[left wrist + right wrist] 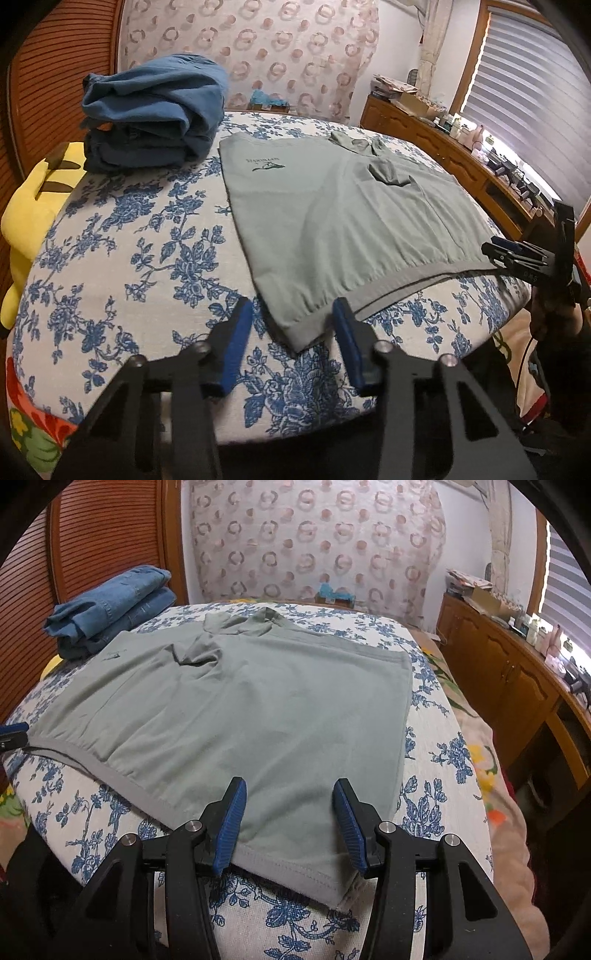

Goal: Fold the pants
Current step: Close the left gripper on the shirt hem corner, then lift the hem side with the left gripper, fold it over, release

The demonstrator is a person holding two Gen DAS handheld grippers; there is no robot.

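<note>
A grey-green garment (332, 221) (240, 709) with a small dark logo lies spread flat on the floral bed cover, its ribbed hem toward me. In the left wrist view my left gripper (291, 326) hovers at the hem's near left corner. That corner lies between the blue pads, which stand apart without pressing on it. My right gripper (290, 803) stands open over the hem near the other corner, the cloth flat under and between its fingers. It also shows at the hem's right end (511, 254). The left gripper's tip pokes in at the left edge (13, 733).
Folded blue jeans (155, 114) (110, 605) are stacked at the back left of the bed (129, 258) (443, 775). A yellow plush toy (26, 229) lies off the left side. A cluttered wooden dresser (461, 155) (517, 672) runs along the right. A slatted headboard (55, 74) stands behind.
</note>
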